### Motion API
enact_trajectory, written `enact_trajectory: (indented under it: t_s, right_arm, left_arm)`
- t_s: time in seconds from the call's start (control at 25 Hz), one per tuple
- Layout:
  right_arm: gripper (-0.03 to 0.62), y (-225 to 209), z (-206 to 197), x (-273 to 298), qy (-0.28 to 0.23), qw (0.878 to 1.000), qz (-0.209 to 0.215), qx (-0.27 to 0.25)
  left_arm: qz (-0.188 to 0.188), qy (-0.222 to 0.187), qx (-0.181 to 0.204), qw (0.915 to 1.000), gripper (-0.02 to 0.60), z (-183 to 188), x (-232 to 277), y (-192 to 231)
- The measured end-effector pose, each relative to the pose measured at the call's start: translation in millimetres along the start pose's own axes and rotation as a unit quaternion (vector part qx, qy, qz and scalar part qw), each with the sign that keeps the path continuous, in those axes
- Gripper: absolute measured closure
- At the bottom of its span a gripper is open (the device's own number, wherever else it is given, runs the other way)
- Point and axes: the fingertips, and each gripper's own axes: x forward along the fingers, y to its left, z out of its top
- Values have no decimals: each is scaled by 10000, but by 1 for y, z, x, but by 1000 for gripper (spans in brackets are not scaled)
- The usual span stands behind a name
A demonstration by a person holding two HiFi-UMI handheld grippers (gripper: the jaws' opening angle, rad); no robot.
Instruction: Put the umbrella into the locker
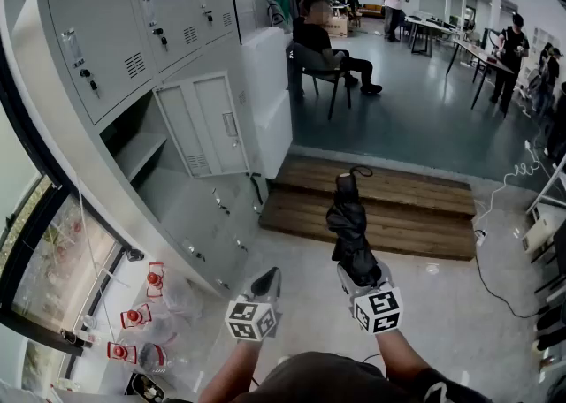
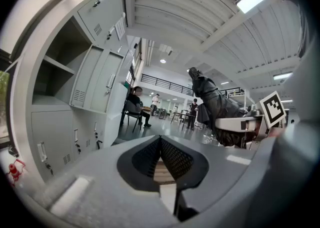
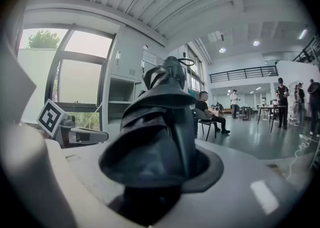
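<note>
A folded black umbrella (image 1: 348, 226) sticks forward out of my right gripper (image 1: 355, 270), which is shut on its lower part; it fills the right gripper view as a dark bundle (image 3: 159, 122). The umbrella also shows in the left gripper view (image 2: 212, 104). My left gripper (image 1: 265, 285) is beside it at the left, shut and with nothing in it (image 2: 160, 144). The grey locker bank (image 1: 115, 48) stands at the left, one compartment's door (image 1: 205, 125) swung open with the bare shelf (image 1: 141, 152) inside.
A wooden step platform (image 1: 389, 207) lies ahead on the floor. A seated person (image 1: 323, 43) on a chair is beyond it, other people stand by tables at the back right. Red-capped items (image 1: 141, 313) sit by the window at lower left. A cable (image 1: 495, 286) runs on the right.
</note>
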Motion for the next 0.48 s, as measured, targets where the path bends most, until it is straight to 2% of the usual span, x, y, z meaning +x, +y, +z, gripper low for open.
enact_trajectory:
  t_s: [0.48]
  right_arm:
    - [353,3,1,-3,-39,9996,216,162]
  left_arm:
    - [-6,-30,22,10000,577,2,0,-10]
